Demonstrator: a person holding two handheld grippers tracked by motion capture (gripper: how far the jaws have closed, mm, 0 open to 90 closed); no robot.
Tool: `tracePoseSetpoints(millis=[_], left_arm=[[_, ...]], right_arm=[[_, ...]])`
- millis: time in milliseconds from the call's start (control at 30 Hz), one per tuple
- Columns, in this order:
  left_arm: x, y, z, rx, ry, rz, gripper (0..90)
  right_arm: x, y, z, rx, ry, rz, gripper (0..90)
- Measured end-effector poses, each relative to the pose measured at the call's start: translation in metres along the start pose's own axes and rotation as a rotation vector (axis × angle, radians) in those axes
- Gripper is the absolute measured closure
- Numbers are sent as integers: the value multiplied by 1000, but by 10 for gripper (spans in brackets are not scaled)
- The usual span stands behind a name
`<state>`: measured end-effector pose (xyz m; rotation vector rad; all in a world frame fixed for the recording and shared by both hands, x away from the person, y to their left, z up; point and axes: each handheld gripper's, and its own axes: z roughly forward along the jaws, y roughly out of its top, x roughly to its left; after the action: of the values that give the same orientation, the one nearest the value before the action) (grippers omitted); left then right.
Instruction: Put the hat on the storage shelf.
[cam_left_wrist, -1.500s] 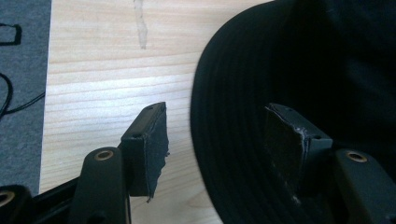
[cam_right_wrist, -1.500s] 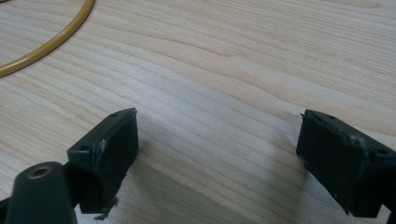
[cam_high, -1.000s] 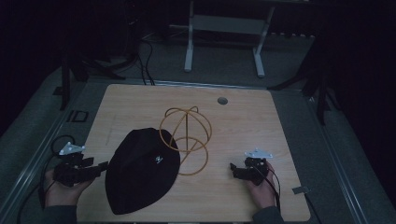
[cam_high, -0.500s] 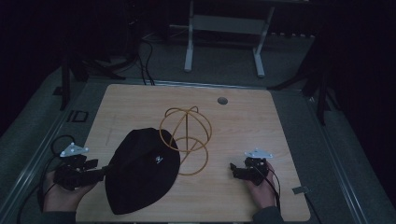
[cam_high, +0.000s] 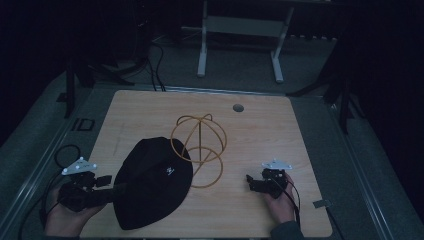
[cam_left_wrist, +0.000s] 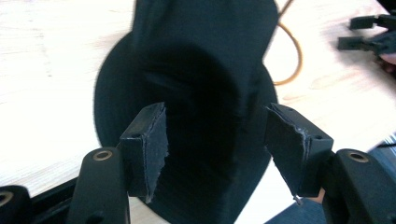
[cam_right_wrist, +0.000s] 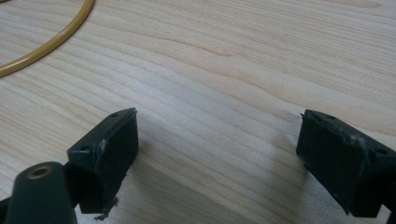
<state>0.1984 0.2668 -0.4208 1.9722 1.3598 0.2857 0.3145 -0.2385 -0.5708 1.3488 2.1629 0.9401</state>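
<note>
The black bucket hat (cam_high: 152, 182) lay flat on the near left part of the wooden counter (cam_high: 280, 135), its brim resting partly over the base ring of the yellow wire hat stand (cam_high: 200, 147), which stood upright just behind and to the right of it. My left tongs (cam_high: 107, 186) sat at the hat's left edge with the jaws held well apart — in the left gripper view the two pads (cam_left_wrist: 154, 144) framed the hat (cam_left_wrist: 201, 116) with nothing pinched between them. My right tongs (cam_high: 254, 184) rested low over bare wood near the right of the counter, jaws spread wide and empty, with a curve of the stand's ring (cam_right_wrist: 51, 39) off to one side.

I judged the hat to be light and entirely soft: cloth that would fold, sag and drape rather than keep its shape, not fragile and not slippery against my rough pads. A pinch on the crown would likely just bunch the fabric, so the brim looked the better hold — a single flat layer at the edge nearest my left tongs, thin enough to close on fully. Lifted from one point it would probably hang limp, so a second hold on the far side of the brim with my right tongs seemed wise to keep the opening spread. The wire stand I took for stiff but light, easy to nudge out of place.
</note>
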Motion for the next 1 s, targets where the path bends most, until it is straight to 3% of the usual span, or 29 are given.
tracePoseSetpoints(millis=[400, 733, 900, 1000], left_arm=[[-8, 4, 17, 71, -37, 40, 403], [-8, 9, 36, 142, -40, 35, 411], [-8, 10, 47, 169, -31, 41, 471], [-8, 11, 54, 186, -22, 44, 552]], right_arm=[[0, 0, 0, 0, 0, 0, 126], [0, 0, 0, 0, 0, 0, 126], [0, 0, 0, 0, 0, 0, 126], [0, 0, 0, 0, 0, 0, 126]])
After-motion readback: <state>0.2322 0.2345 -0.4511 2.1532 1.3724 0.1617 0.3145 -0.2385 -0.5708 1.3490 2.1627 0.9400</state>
